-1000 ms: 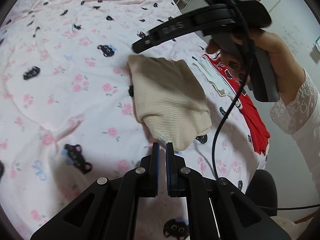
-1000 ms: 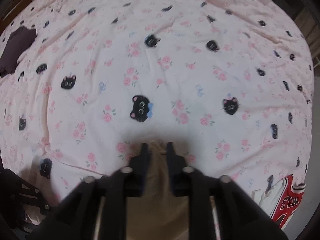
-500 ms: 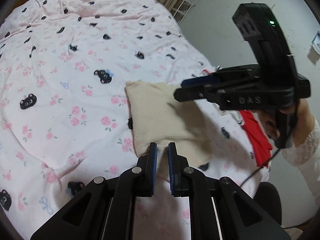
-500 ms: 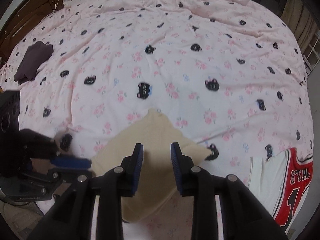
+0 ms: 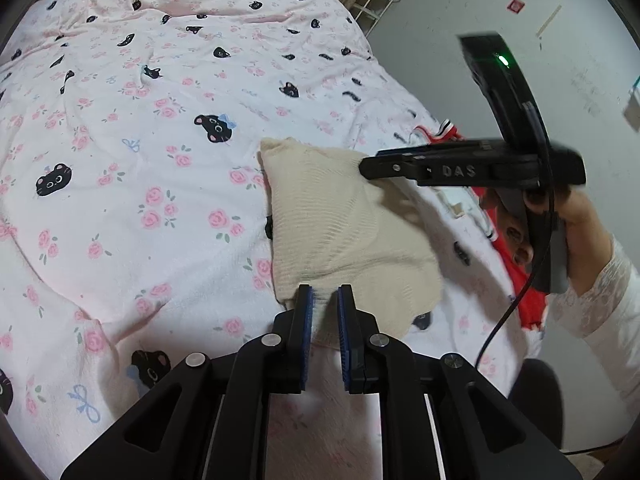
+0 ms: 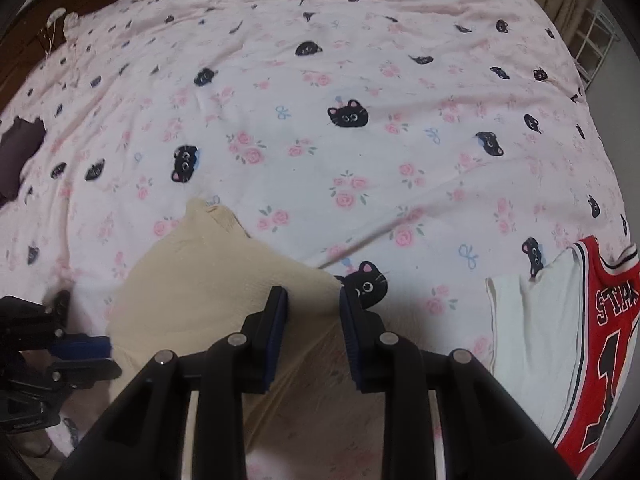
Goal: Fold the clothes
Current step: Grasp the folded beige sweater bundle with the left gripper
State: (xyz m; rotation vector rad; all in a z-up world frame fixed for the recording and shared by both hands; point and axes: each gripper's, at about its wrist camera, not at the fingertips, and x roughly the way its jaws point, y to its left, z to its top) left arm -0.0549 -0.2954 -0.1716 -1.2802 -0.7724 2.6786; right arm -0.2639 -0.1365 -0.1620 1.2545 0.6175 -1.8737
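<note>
A bed [image 6: 360, 152] is filling both views, its pink cover printed with roses, bows and black cat faces. In the right wrist view, a dark cloth [image 6: 20, 148] is lying at the far left edge of the bed, partly cut off by the frame, and a dark wooden headboard [image 6: 60, 4] is showing behind the top left corner. At the far right a white wire rack [image 6: 592, 40] is standing against a grey wall [image 5: 500, 0].

The lower part of each view is being blocked by the gripper's own black frame. What kind of garment the cream piece is cannot be made out.

The folded cream knit [image 5: 344, 232] is lying near the bed's near edge, a rough rectangle with a ribbed weave and soft creases. The left gripper [image 5: 323, 300] is sitting at its near left edge, jaws a little apart with the hem showing in the gap; whether they are pinching it cannot be told. The right gripper [image 6: 313, 302] is hovering over the knit's right corner, jaws spread and holding nothing, held by a hand [image 5: 568, 220] in a white lace sleeve. Right of the knit, a red and white jersey [image 6: 584, 352] is lying flat, apart from it.
</note>
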